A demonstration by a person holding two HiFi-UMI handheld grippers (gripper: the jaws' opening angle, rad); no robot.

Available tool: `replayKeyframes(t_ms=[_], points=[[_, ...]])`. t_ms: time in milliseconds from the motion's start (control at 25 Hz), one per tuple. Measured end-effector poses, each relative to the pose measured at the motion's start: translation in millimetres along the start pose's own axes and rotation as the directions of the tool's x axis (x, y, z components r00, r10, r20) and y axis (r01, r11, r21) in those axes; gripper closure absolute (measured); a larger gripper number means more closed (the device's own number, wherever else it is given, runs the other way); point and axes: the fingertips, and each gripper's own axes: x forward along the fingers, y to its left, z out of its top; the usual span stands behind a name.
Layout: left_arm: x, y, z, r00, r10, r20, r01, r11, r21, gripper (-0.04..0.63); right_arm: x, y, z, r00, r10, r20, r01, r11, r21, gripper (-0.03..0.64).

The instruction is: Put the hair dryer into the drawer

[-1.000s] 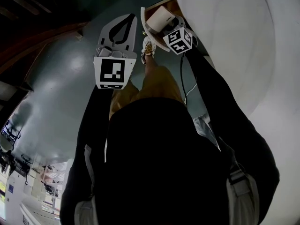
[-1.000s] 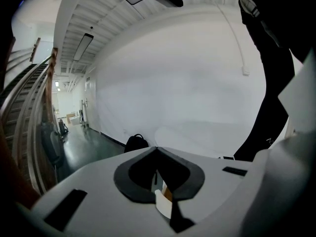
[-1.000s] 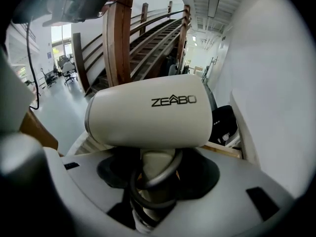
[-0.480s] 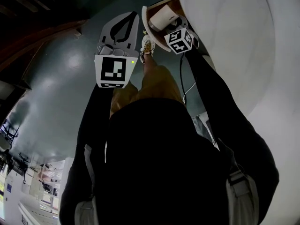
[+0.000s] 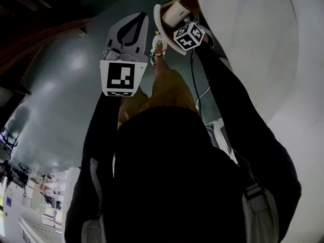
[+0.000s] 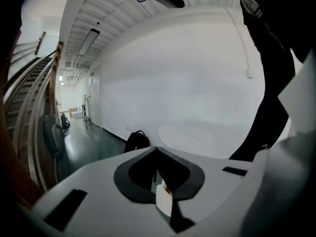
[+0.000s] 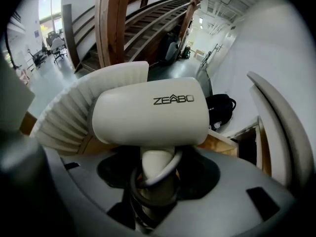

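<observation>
Hair dryer (image 7: 148,112): cream body, dark grey lettering. Fluted piece (image 7: 69,117) behind it: white. Left gripper (image 5: 142,16): pale grey, dark lining. Its marker cube (image 5: 120,78): black squares on white. Trousers (image 5: 169,87): mustard. Backpack (image 7: 220,106): black. Floor (image 5: 61,85): glossy grey-green.

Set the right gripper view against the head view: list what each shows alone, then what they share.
Only the right gripper view: the ZEABO print on the hair dryer, its cord looped round the handle between the jaws of the right gripper, a wooden staircase and a black backpack on the floor.
Only the head view: the left gripper with its jaws together, the person's dark sleeves and a shoe.
Both: the hair dryer, clamped in the right gripper.
</observation>
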Motion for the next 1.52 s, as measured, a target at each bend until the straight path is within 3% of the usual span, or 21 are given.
replayKeyframes(t_ms=[160, 320, 480, 920, 1280, 1440, 1520], points=[[-4, 4, -7, 1.0, 0.016, -0.006, -0.016, 1.0, -0.014, 0.58, 6, -8, -6, 0.998, -0.045, -0.042, 0.045, 0.999, -0.008, 0.378], [-6, 3, -12, 1.0, 0.019, -0.015, -0.019, 1.0, -0.022, 0.58, 13, -11, -19, 0.992, -0.085, -0.093, 0.073, 0.989, -0.127, 0.379], [-12, 1, -15, 1.0, 0.016, -0.025, -0.017, 0.999, -0.027, 0.58, 17, -7, -25, 0.991, -0.064, -0.114, 0.038, 0.977, -0.212, 0.377], [-17, -11, -34, 0.998, 0.013, -0.064, -0.016, 0.999, -0.044, 0.58, 39, 1, -29, 0.993, -0.053, -0.104, -0.007, 0.864, -0.503, 0.376], [-18, -12, -43, 0.996, 0.021, -0.088, -0.026, 0.998, -0.064, 0.58, 48, 8, -28, 0.994, 0.006, -0.112, -0.072, 0.797, -0.599, 0.374], [-16, -15, -47, 0.995, 0.02, -0.093, -0.027, 0.997, -0.068, 0.58, 52, 9, -29, 0.993, -0.01, -0.113, -0.062, 0.786, -0.616, 0.363], [-14, -15, -47, 0.996, 0.019, -0.091, -0.025, 0.997, -0.07, 0.58, 53, 7, -28, 0.993, -0.038, -0.109, -0.036, 0.794, -0.607, 0.316]])
